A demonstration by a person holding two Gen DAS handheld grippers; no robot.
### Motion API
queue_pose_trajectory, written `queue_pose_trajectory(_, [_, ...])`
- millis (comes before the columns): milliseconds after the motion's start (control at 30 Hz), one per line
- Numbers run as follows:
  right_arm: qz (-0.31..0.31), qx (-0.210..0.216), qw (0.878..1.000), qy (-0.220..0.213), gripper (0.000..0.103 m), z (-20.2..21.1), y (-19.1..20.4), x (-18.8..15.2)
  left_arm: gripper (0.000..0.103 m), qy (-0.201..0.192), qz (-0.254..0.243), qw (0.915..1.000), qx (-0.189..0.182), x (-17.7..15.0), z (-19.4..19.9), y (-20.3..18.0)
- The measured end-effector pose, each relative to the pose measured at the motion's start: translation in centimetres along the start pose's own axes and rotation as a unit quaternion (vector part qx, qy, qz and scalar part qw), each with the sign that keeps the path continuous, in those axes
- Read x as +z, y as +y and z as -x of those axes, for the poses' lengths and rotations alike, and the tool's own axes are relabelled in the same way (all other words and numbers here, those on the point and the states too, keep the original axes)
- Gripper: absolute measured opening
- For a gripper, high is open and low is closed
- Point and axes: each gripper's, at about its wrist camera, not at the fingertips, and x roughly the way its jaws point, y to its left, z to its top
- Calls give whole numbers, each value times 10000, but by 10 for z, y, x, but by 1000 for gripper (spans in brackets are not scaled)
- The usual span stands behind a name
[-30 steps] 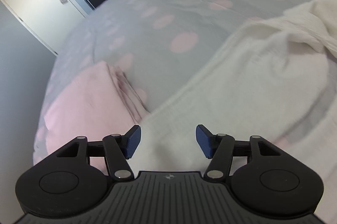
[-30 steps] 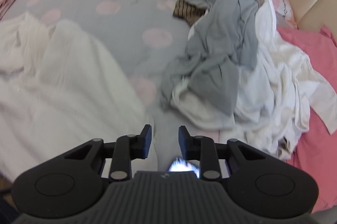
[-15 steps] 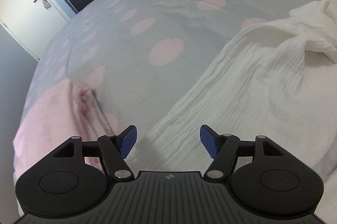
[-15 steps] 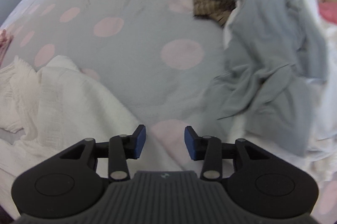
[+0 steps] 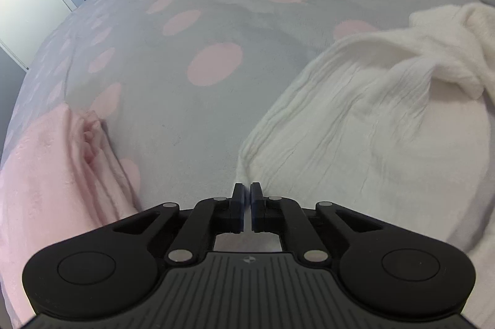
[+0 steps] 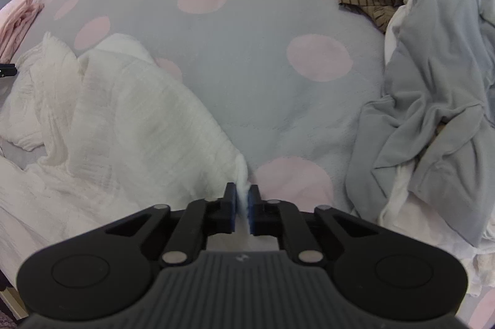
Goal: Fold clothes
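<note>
Pinched at two near corners for a fold: white crinkled garment (image 6: pixel 130 125) spread on the near part of the dotted bed (image 6: pixel 263 100), right gripper (image 6: pixel 242 207) clamped on a tuft of its hem, left gripper (image 5: pixel 246 205) closed tight at the opposite corner, cloth between its pads not discernible. Folded pink stack (image 5: pixel 55 168) parked at the bed's left edge, unsorted grey laundry (image 6: pixel 433 75) heaped toward the right.

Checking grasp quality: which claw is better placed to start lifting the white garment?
Right. The right claw visibly pinches a corner of the white garment; the left claw is shut at its edge, cloth between the pads unclear.
</note>
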Motion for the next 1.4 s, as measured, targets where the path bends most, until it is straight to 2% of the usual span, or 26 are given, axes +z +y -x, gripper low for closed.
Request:
queue_pose_trajectory(200, [4,-50,9993,-380,4,40,-4,-12,0,-390,104,9992,78,-17,66,6])
queue_pose_trajectory(367, [187,-187,9978,-610,4,71,1,-33,0,-347,-98,9993,43,-51,108,-1])
queue_pose_trajectory(433, [283,-248,9974,-615,4,80,2,-43,0,-276,-209,9993,-119,-66,121,-4])
queue_pose_trajectory(567, [541,-414,9969,-385,3,92,7,-71,0,69,-534,9969,-582,-100,135,-20])
queue_pose_trajectory(700, [775,-579,9953,42,3,85,10,-95,0,574,-927,9896,-943,-127,136,-41])
queue_pose_trajectory(767, [898,-760,9927,268,3,79,9,-104,0,794,-1076,9857,-1022,-134,132,-50])
queue_pose_trajectory(867, [936,-979,9892,555,3,72,1,-115,0,902,-1206,9842,-930,-139,127,-57])
queue_pose_trajectory(967, [809,-906,9904,666,4,67,-7,-121,0,899,-926,9871,-949,-133,127,-50])
queue_pose_trajectory(1033, [771,-837,9918,577,7,73,-8,-121,9,793,-724,9883,-1083,-126,133,-42])
queue_pose_trajectory(1067, [767,-815,9925,492,8,79,-7,-121,20,627,-627,9900,-1099,-124,139,-37])
queue_pose_trajectory(1100, [763,-792,9931,407,13,85,-7,-120,30,438,-526,9915,-1102,-122,144,-33])
queue_pose_trajectory(1133, [727,-774,9939,310,20,91,-8,-119,34,249,-426,9927,-1105,-121,150,-29])
queue_pose_trajectory(1167, [671,-767,9947,164,22,99,-9,-118,38,60,-314,9941,-1039,-117,153,-25])
queue_pose_trajectory(1233, [474,-747,9960,-134,24,113,-14,-113,38,-215,-194,9975,-649,-103,149,-22])
queue_pose_trajectory(1333, [181,-892,9943,-562,24,123,-18,-100,38,-346,-671,9970,-190,-84,130,-35])
queue_pose_trajectory(1400, [138,-962,9933,-625,24,119,-16,-90,38,-339,-1091,9935,0,-72,115,-48])
